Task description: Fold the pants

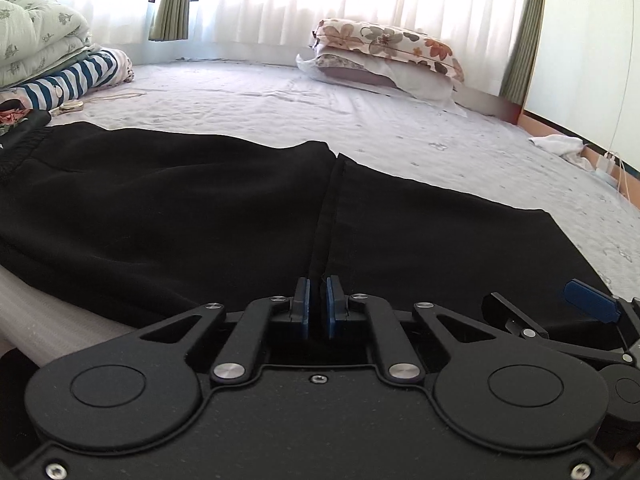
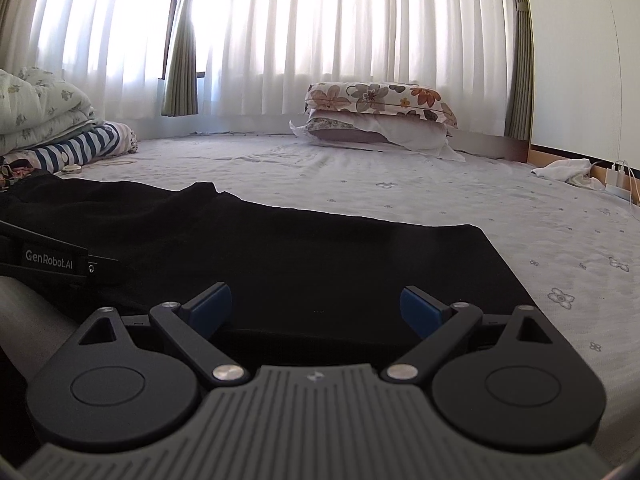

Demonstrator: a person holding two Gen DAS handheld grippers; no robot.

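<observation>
Black pants (image 1: 160,200) lie spread across the near part of the bed, waistband to the left. A seam runs from the far edge straight down to my left gripper (image 1: 319,300), whose blue pads are shut on a ridge of the fabric at the near edge. In the right wrist view the pants (image 2: 320,248) fill the foreground. My right gripper (image 2: 316,300) stands wide open over their near edge, nothing pinched between its pads. One blue pad of the right gripper (image 1: 588,300) shows at the right of the left wrist view. The left gripper's body (image 2: 48,264) shows at the left of the right wrist view.
The pale quilted bed sheet (image 1: 280,96) stretches beyond the pants. Floral pillows (image 1: 384,56) are stacked at the far side. A folded quilt (image 1: 36,40) and striped cloth (image 1: 72,76) sit at the far left. A white cloth (image 1: 560,146) and chargers (image 2: 616,180) lie at the right edge.
</observation>
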